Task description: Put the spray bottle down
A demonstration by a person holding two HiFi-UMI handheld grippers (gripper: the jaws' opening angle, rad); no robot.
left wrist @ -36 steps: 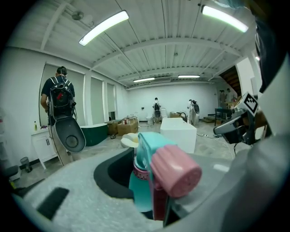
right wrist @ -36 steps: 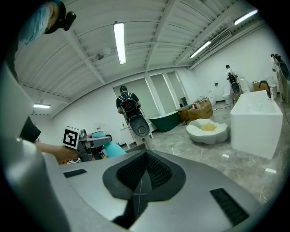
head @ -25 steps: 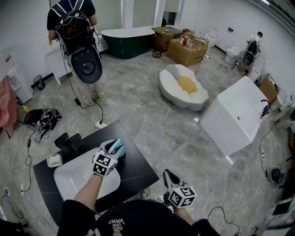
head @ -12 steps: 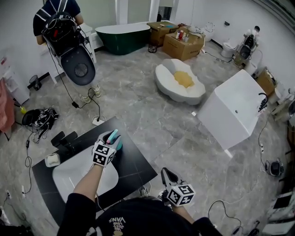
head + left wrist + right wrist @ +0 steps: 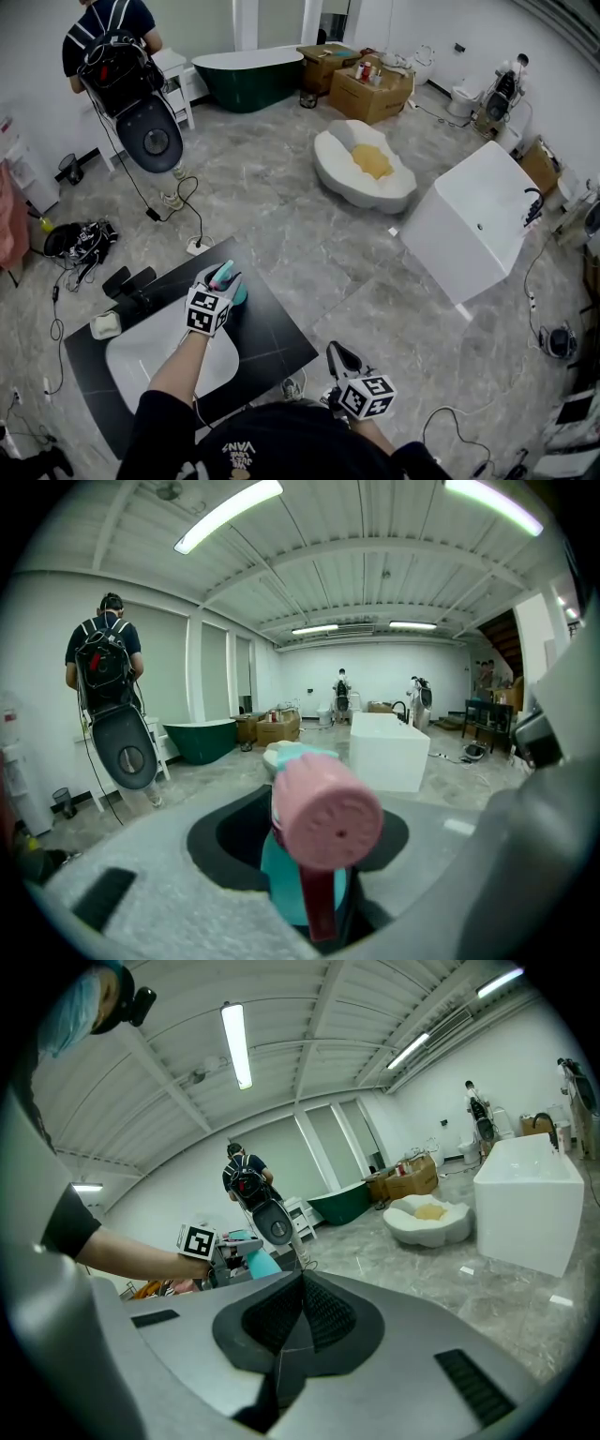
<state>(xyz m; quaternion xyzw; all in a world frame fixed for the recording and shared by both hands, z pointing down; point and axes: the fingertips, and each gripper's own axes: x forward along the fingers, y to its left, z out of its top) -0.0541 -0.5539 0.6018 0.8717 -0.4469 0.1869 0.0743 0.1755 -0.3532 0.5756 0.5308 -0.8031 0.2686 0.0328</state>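
Tongs first, from the head view: I count two, the left gripper (image 5: 223, 279) out over one black countertop (image 5: 277, 342) and the right gripper (image 5: 336, 353) low by my body. One teal spray bottle (image 5: 238, 296) with a pink head stands upright on that countertop, as far as I can tell, beside one white basin (image 5: 155, 361). Left gripper view: the jaws are opening with the bottle between them. Right gripper view: the jaws are pressed together on nothing.

Green bathtub (image 5: 248, 77), cardboard boxes (image 5: 372, 96), white tub (image 5: 469, 234)
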